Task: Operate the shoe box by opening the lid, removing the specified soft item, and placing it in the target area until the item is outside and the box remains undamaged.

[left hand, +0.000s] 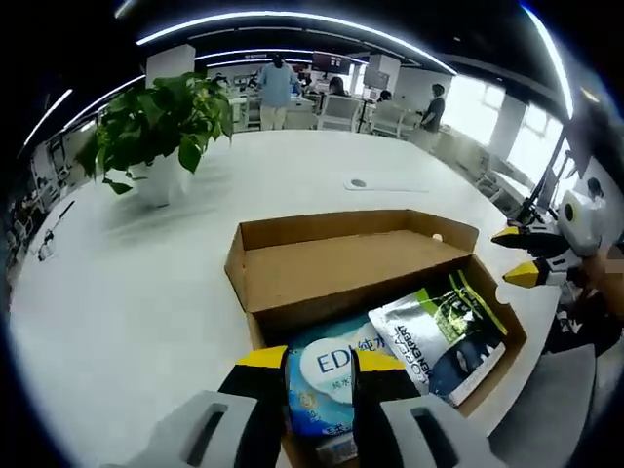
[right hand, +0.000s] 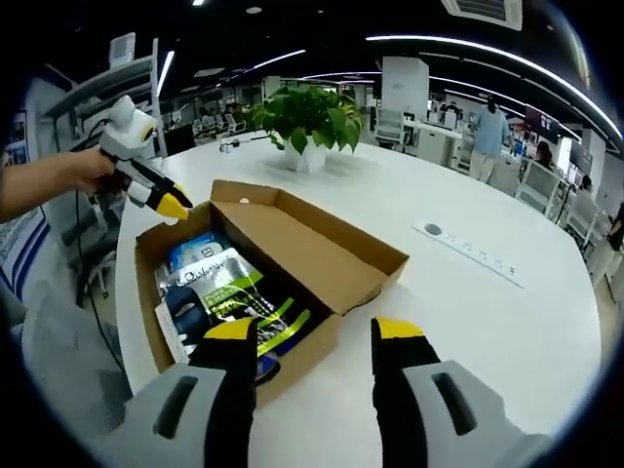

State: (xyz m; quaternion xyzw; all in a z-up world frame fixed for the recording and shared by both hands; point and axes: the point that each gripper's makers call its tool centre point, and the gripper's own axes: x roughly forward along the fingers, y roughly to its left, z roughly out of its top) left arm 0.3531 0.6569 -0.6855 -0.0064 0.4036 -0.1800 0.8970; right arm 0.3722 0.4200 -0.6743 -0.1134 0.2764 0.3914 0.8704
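Left tool [left hand: 319, 375] over box [left hand: 292, 252] (lid open), pouches [left hand: 444, 331] inside

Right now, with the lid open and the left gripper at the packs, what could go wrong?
1. The left gripper straddles the blue pack at the shoe box front wall; closing low may pinch or tear the cardboard.
2. The green-striped pouch lies beside the blue pack, possibly overlapping it, and could drag out too.
3. The right gripper hovers open outside the box, so the box may slide when pulled.
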